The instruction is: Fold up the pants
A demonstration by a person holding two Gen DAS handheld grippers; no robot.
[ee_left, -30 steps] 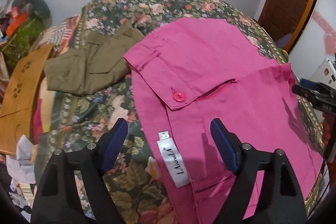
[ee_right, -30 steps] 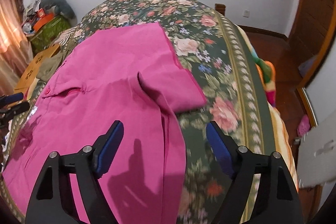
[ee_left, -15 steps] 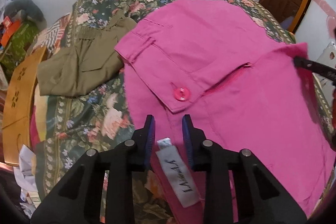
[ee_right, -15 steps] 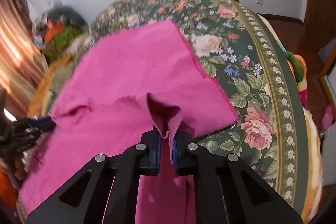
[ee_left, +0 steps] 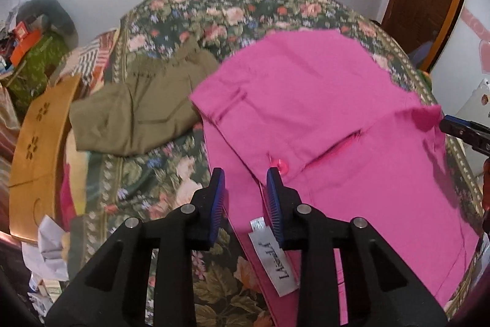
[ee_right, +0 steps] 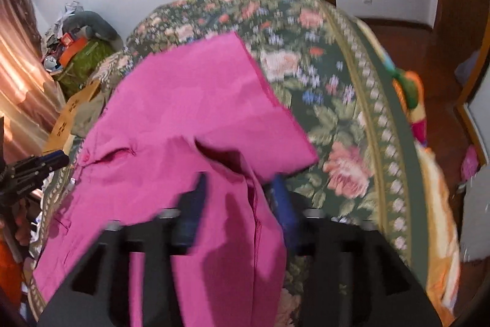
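- Pants (ee_left: 321, 118), bright pink, lie spread over the floral bedspread (ee_left: 147, 173) of the bed; the waistband end points toward my left tool, the legs run off to my right.
- Left tool (ee_left: 245, 198): its blue fingers (ee_left: 216, 201) stand a little apart, straddling the waistband edge just below the pink button (ee_left: 279, 165); the cloth passes between them, but neither pad presses it, so the tool is partly spread and pinching nothing.
- White label (ee_left: 274, 259), sewn inside the waistband, lies beside the right-hand finger; it carries a slanted script word that starts with an "L", and the rest I cannot read with certainty; a smaller white tag (ee_left: 256, 224) sits above it, too small to read.
- Right tool (ee_right: 242, 201): motion blur smears the view; its fingers (ee_right: 196, 204) show apart, with a raised fold of pink fabric (ee_right: 232, 219) draped between and over them; I cannot tell whether it grips.
- Olive-green garment (ee_left: 141, 109) lies on the bedspread just left of the pants.
- Cardboard box (ee_left: 39, 140) stands at the bed's left edge.
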